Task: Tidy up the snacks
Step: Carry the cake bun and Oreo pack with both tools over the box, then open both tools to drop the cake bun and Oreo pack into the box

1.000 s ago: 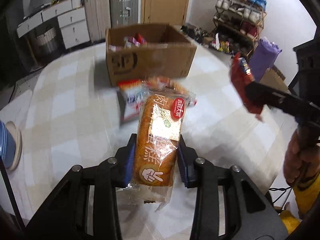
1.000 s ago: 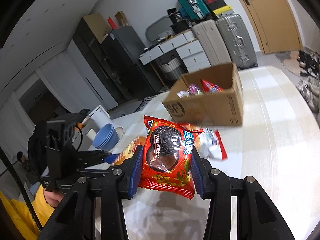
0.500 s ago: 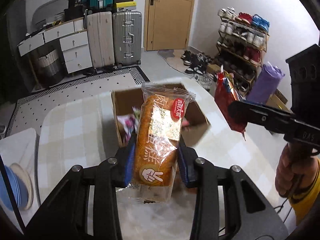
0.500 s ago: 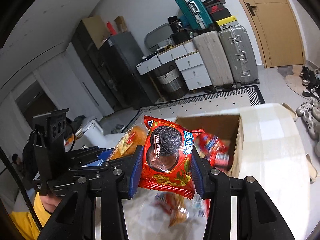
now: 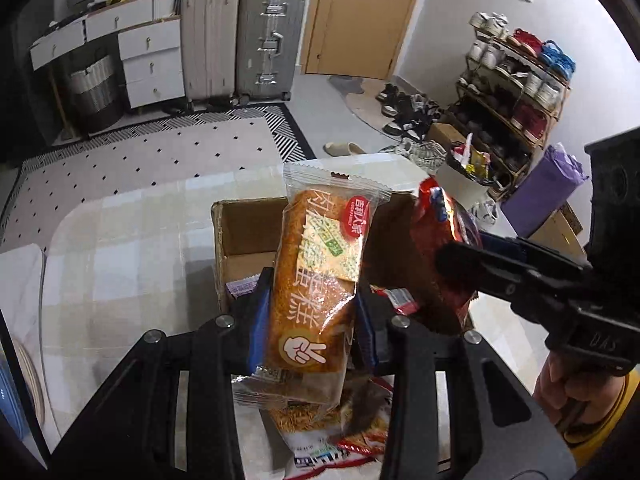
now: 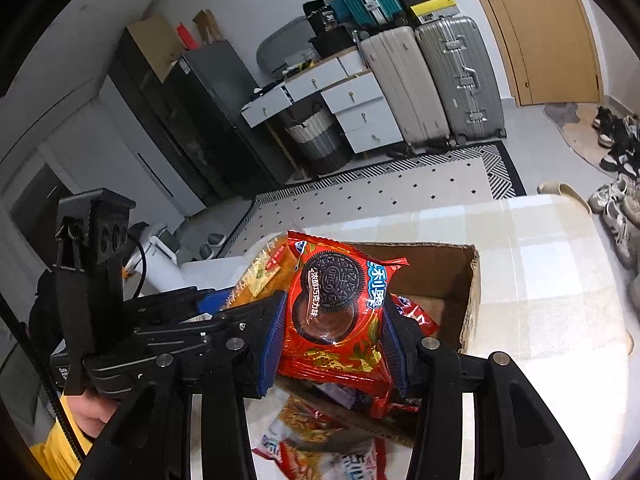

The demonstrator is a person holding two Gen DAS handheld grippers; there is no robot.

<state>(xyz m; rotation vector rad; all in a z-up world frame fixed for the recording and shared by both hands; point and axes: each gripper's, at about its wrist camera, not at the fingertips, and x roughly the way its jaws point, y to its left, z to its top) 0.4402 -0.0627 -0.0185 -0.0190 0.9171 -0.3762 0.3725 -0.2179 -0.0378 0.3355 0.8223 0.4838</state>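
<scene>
Plainly both tools are loaded and held over the cardboard box, which sits on the checked counter near its far edge, the natural place to gather loose snacks. The left tool is clamped on a wrapped cake, gripped by its long sides low down so the packet stands upright and its top clears the box rim. The right tool is closed on a red cookie packet, pinched across its width the same way, face toward the camera. From the left wrist view the cookie packet hangs just beside the cake, both above the box opening, so the two can likely be dropped together. Inside the box a few packets already lie on the bottom. More snacks remain on the counter just short of the box, nearer the person, so sorting looks unfinished.
</scene>
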